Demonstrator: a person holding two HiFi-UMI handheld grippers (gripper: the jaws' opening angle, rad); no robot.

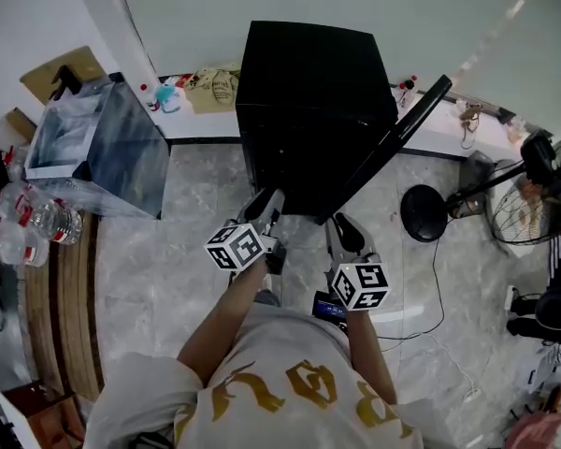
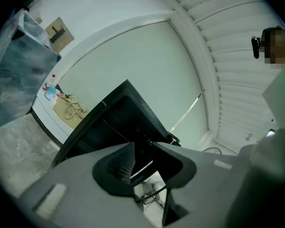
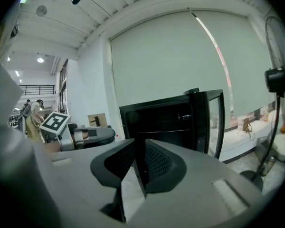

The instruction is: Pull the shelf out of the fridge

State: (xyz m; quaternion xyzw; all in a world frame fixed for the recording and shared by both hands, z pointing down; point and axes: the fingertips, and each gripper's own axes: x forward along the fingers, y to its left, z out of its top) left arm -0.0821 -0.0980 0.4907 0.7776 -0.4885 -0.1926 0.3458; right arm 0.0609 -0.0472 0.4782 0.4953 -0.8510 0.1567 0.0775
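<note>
The black fridge (image 1: 309, 110) stands on the floor against the white wall, its door (image 1: 393, 138) swung open to the right. In the right gripper view a thin shelf (image 3: 173, 131) lies across the dark inside of the fridge (image 3: 166, 118). Both grippers hang just in front of the fridge's opening, apart from it. My left gripper (image 1: 265, 204) is open, and the tilted fridge (image 2: 118, 118) shows through the gap between its jaws (image 2: 142, 148). My right gripper (image 1: 341, 230) is open by a narrow gap with nothing in it (image 3: 138, 148). The shelf is hidden in the head view.
A standing fan (image 1: 533, 204) with a round base (image 1: 425, 213) and a cable is to the right of the door. A plastic-wrapped box (image 1: 98, 148), water bottles (image 1: 47, 218) and a wooden table edge (image 1: 65, 325) are at the left. The floor is marble tile.
</note>
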